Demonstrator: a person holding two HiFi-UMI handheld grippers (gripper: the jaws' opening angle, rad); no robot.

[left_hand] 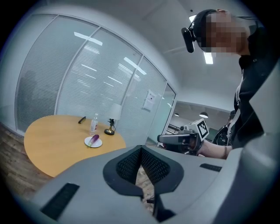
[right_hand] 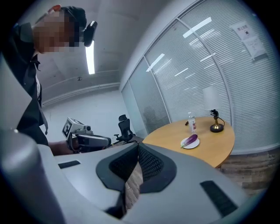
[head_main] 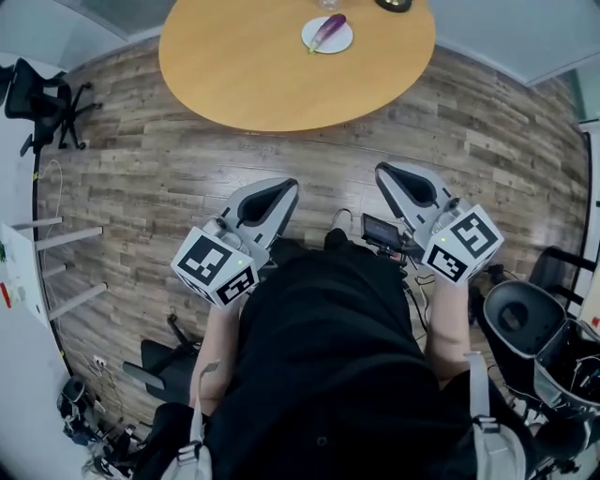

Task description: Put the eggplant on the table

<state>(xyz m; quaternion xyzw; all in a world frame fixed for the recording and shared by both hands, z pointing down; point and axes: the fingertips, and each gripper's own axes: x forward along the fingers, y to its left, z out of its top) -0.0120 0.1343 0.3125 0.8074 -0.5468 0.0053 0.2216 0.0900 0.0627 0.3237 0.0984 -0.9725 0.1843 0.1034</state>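
1. Left claw and right claw are side by side, both closed and empty.
2. Wooden floor lies under and ahead of them.
3. Well ahead of both tips, the eggplant lies on a white plate on the round table.

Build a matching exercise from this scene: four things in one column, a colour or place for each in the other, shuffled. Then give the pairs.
1 eggplant
2 plate
3 table
4 bottle

A round, light wood
B purple
C white, under the eggplant
D clear, standing upright on the table

Pairs: 1-B, 2-C, 3-A, 4-D
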